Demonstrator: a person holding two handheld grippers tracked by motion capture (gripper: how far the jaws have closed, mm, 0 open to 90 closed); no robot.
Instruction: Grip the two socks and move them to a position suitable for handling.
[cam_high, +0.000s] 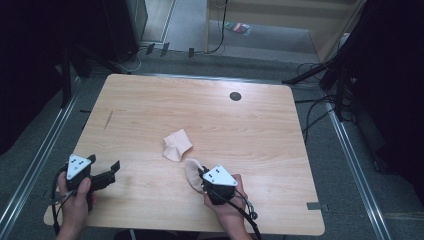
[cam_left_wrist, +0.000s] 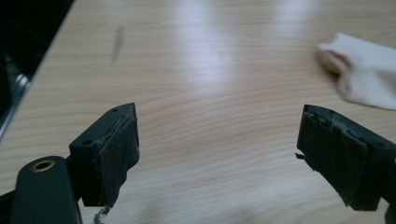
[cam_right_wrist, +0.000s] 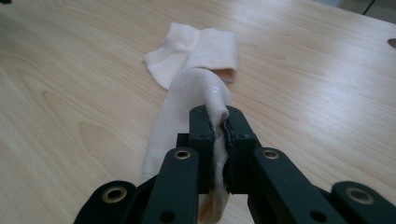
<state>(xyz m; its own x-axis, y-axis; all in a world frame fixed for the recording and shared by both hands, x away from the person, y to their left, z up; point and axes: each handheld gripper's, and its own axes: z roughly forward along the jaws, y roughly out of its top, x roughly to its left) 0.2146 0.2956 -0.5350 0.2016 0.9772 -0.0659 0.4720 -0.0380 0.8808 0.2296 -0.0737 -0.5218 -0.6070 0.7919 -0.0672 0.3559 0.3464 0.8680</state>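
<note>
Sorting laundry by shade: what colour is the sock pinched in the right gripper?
The sock is pale peach-cream, plain, best seen in the right gripper view.

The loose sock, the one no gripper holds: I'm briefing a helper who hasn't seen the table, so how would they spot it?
On the wooden table, look near the middle. The loose sock lies there folded, pale peach, with nothing touching it. Its twin, the pinched sock, sits nearer the person, clamped in the right gripper.
</note>
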